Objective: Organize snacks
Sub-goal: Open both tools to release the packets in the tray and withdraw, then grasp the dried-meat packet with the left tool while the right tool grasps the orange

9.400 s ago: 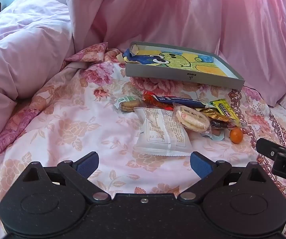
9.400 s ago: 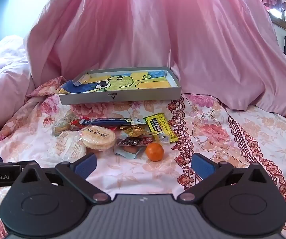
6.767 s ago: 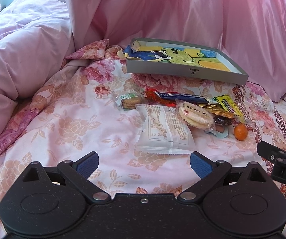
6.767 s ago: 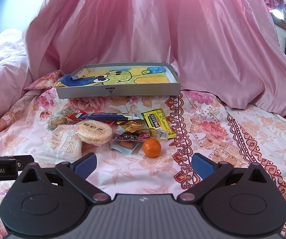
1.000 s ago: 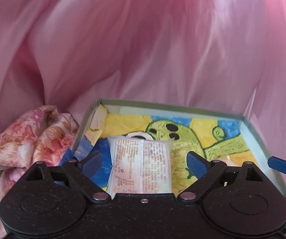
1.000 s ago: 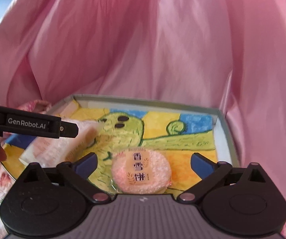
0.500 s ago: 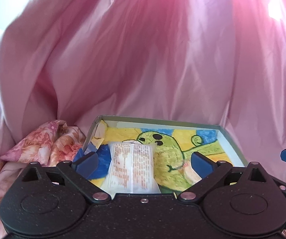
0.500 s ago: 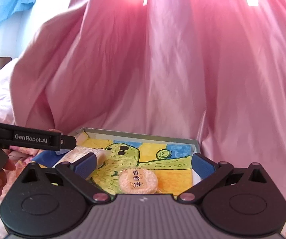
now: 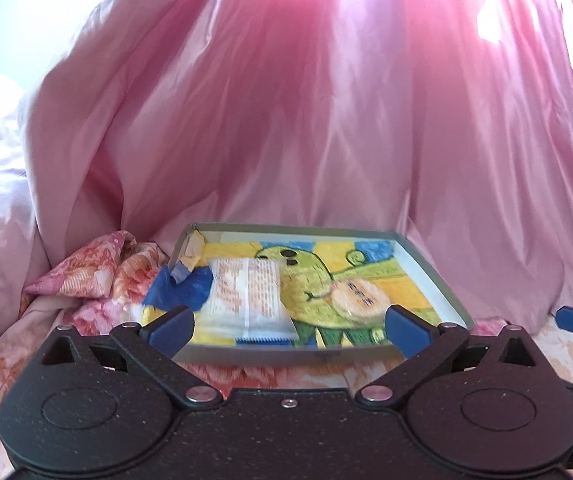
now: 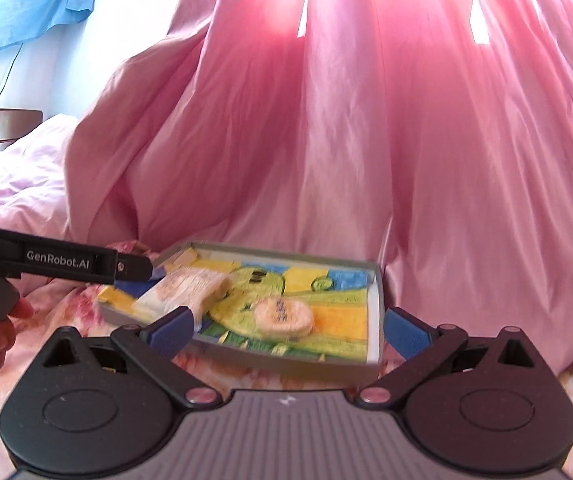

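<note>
Both the left hand-held gripper [image 9: 288, 326] and right hand-held gripper [image 10: 286, 330] gape wide, holding nothing. 2 snacks, a white rectangular wafer packet [image 9: 248, 300] and a round rice cracker [image 9: 360, 298], lie in the shallow grey cardboard tray [image 9: 426, 270]. Best to fetch further snacks singly and set them on bare tray floor.

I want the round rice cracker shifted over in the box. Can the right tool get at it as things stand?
Probably yes. The right tool is open, and the rice cracker lies flat in the box straight ahead of it, uncovered. Only the box's low front wall stands between them; the white packet lies apart, to the left.
</note>
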